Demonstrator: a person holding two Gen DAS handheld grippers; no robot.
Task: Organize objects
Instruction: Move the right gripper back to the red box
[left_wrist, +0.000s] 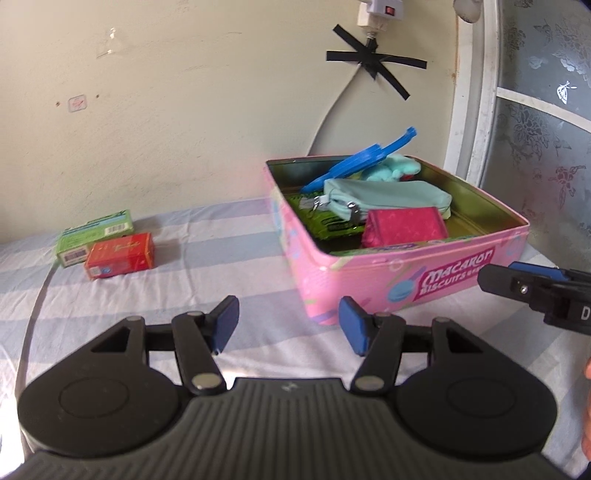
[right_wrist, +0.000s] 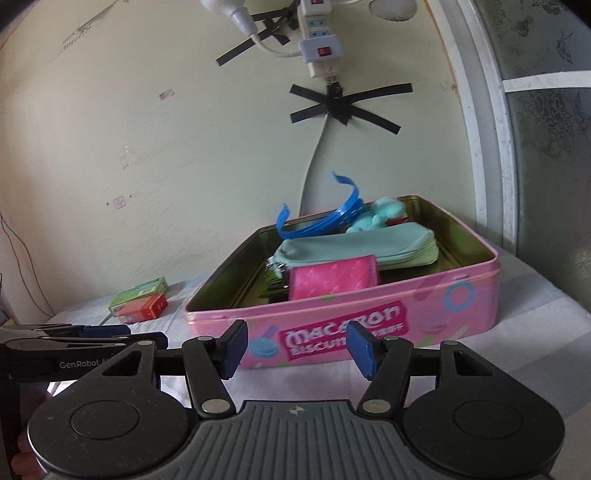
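An open pink macaron biscuit tin (left_wrist: 424, 280) (right_wrist: 369, 317) sits on the striped cloth. It holds a pink wallet (left_wrist: 404, 226) (right_wrist: 332, 277), a mint zip pouch (left_wrist: 391, 197) (right_wrist: 362, 245), blue plastic hangers (left_wrist: 354, 162) (right_wrist: 325, 221), a mint soft toy (left_wrist: 391, 168) (right_wrist: 380, 216) and a green packet (left_wrist: 325, 221). A green box (left_wrist: 94, 236) (right_wrist: 138, 293) and a red box (left_wrist: 120, 254) (right_wrist: 142, 307) lie left of the tin. My left gripper (left_wrist: 288, 326) is open and empty, before the tin's near corner. My right gripper (right_wrist: 295, 347) is open and empty, close to the tin's front wall.
The striped cloth (left_wrist: 184, 288) covers a surface against a cream wall. A power strip (right_wrist: 317, 37) and a taped cable (right_wrist: 343, 103) hang on the wall above the tin. A white door frame with patterned glass (left_wrist: 535, 110) stands at the right.
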